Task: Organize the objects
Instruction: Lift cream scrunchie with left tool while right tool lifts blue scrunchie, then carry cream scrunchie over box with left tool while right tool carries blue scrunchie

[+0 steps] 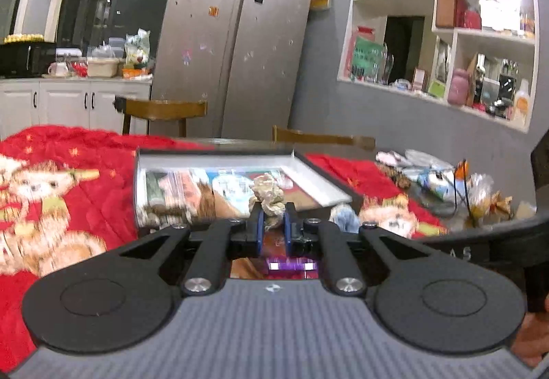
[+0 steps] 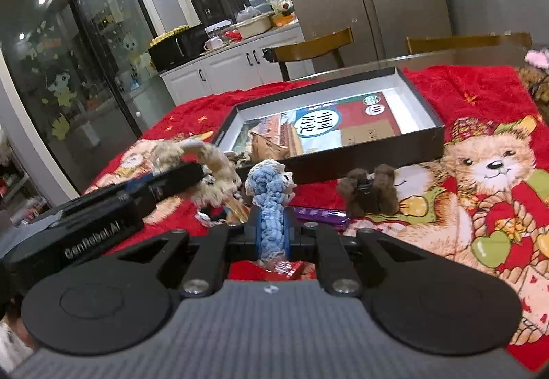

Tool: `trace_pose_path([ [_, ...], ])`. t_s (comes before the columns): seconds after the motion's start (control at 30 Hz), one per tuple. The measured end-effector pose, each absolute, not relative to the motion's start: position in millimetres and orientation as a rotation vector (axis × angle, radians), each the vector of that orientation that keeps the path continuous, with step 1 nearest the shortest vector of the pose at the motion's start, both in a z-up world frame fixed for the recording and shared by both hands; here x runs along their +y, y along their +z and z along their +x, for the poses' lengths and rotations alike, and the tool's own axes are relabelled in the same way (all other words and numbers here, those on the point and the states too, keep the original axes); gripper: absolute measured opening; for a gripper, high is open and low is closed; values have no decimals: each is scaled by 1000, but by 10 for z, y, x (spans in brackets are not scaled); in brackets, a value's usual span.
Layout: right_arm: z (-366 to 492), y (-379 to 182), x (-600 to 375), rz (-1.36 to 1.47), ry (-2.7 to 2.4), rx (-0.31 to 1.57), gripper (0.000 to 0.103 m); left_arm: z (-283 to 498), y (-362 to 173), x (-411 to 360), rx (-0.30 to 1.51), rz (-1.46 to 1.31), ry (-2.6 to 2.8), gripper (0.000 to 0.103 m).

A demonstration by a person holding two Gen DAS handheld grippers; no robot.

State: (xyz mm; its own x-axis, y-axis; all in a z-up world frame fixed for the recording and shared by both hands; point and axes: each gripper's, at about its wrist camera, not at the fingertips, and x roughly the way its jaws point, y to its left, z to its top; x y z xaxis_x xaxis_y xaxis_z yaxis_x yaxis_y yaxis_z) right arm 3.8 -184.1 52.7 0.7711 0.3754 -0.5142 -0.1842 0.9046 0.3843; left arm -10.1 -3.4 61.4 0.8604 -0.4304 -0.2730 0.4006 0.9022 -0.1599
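A red bear-print blanket (image 2: 480,97) covers the table and carries a shallow black box (image 2: 422,111), open-topped, with printed cards lying on its white floor. The left gripper (image 1: 273,219) is pinched on a beige crocheted scrunchie (image 1: 269,195) held up in front of the box, while the right gripper (image 2: 272,231) is clamped on a blue crocheted scrunchie (image 2: 271,193) standing upright between its jaws, near the box's front wall. A brown fuzzy hair clip (image 2: 370,190) rests on the blanket just before that wall, with a purple bar (image 2: 319,216) beside it.

Box (image 1: 319,173) contents motion-blurred; purple item (image 1: 291,267) half hidden behind jaws.
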Motion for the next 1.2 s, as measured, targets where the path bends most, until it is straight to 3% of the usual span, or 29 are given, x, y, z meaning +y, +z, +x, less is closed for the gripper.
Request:
trace_pose_path([
  [0.6, 1180, 831, -1978, 479, 231, 576, 14, 530, 1398, -204, 184, -195, -507, 14],
  [1.2, 1777, -26, -2238, 639, 254, 621, 14, 1451, 487, -281, 395, -230, -513, 14],
])
